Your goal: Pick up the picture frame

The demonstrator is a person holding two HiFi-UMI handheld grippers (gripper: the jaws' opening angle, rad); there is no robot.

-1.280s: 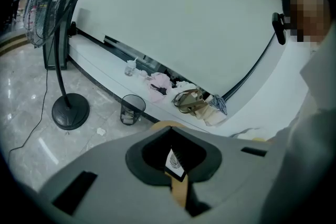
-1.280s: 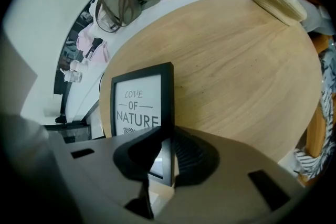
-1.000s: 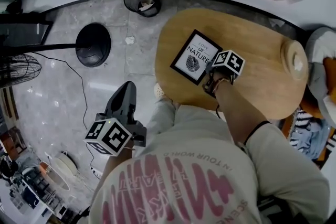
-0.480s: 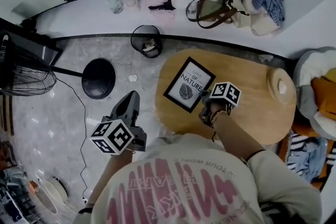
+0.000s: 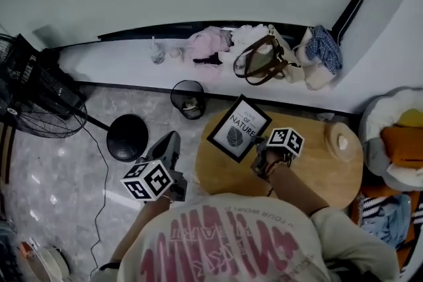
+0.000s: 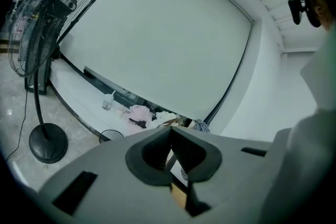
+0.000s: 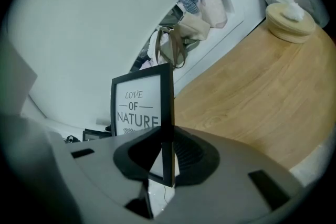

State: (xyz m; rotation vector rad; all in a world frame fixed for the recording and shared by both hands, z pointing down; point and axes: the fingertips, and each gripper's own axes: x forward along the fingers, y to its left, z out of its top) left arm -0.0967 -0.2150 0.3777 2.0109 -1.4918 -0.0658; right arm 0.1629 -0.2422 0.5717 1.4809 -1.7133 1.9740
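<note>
Over the wooden desk's (image 5: 310,172) upper-left edge, the right tool (image 5: 258,144) clamps just one thin side of the raised picture frame (image 5: 239,128), which could swing or slip free, while the left tool (image 5: 168,141) hangs closed and empty.

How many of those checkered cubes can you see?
2: a cube on the left claw, above the floor; another cube on the right claw gripping the picture frame.

The black rectangular picture frame (image 7: 140,107) holds a white sheet that reads "LOVE OF NATURE" in dark capitals. Pink lettering on the person's pale shirt (image 5: 221,251) is upside down and too blurred to read.
</note>
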